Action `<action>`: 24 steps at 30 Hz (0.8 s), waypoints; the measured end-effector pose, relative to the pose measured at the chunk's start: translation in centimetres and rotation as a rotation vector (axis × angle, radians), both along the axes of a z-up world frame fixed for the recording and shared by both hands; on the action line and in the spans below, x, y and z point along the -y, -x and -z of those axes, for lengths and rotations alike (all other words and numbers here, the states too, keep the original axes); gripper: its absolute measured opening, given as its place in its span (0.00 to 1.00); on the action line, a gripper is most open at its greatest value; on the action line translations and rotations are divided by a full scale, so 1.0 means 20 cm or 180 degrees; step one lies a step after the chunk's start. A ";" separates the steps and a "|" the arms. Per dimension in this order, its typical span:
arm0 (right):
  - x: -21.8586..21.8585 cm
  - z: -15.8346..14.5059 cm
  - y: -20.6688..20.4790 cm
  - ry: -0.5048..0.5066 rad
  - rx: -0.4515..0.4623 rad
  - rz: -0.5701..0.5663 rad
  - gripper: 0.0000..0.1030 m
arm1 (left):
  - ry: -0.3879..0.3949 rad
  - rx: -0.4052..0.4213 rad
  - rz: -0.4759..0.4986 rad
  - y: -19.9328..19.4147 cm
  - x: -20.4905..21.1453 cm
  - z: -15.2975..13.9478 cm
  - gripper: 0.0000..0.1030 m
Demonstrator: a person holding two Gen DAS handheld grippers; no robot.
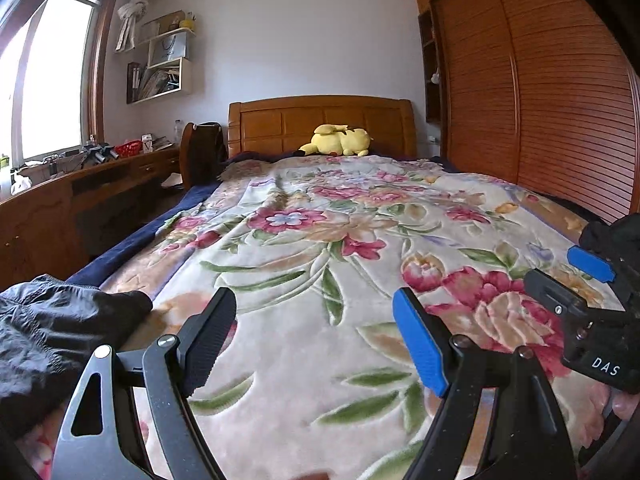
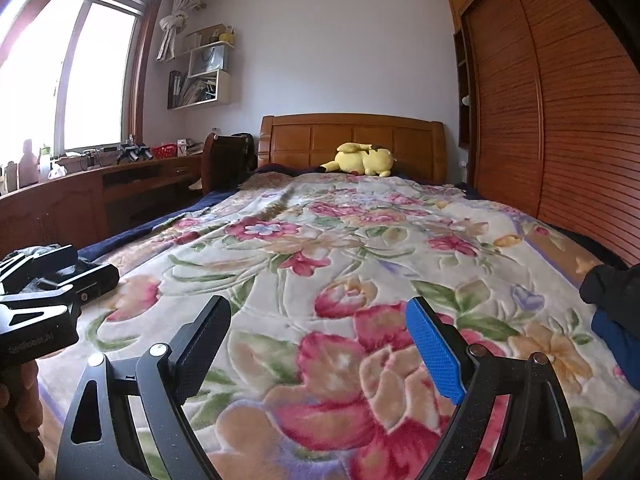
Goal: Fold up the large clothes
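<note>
A dark grey-black garment [image 1: 52,332] lies crumpled at the near left edge of the bed, left of my left gripper [image 1: 316,320], which is open and empty above the floral blanket [image 1: 320,232]. My right gripper [image 2: 320,328] is open and empty over the same blanket [image 2: 340,248]. Another black garment [image 2: 616,284] with something blue [image 2: 618,344] under it lies at the right edge, right of the right gripper. Each gripper shows in the other's view: the right one [image 1: 592,300] and the left one [image 2: 44,292]. The garment's full shape is hidden.
A yellow plush toy [image 1: 340,141] lies by the wooden headboard [image 1: 320,120]. A wooden desk with clutter [image 1: 80,176] runs along the left under the window. A louvred wooden wardrobe [image 1: 540,100] stands along the right side of the bed.
</note>
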State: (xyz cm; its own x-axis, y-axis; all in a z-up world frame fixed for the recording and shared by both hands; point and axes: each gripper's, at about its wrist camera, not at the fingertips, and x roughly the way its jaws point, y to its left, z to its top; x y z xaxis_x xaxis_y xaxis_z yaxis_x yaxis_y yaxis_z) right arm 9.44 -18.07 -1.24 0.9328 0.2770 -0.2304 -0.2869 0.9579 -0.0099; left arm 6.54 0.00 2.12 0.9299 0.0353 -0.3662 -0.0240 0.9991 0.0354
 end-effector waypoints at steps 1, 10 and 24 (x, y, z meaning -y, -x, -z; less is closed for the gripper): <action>0.00 0.00 0.00 -0.0011 -0.0006 -0.0005 0.87 | 0.0014 0.0008 -0.0011 0.00 0.00 0.00 0.79; 0.03 -0.01 0.01 -0.0040 -0.0029 -0.0021 0.87 | 0.0025 0.0047 -0.0028 0.01 -0.01 -0.01 0.79; 0.05 -0.01 0.02 -0.0085 -0.0037 -0.0032 0.87 | 0.0017 0.0036 -0.0017 0.00 0.00 -0.01 0.79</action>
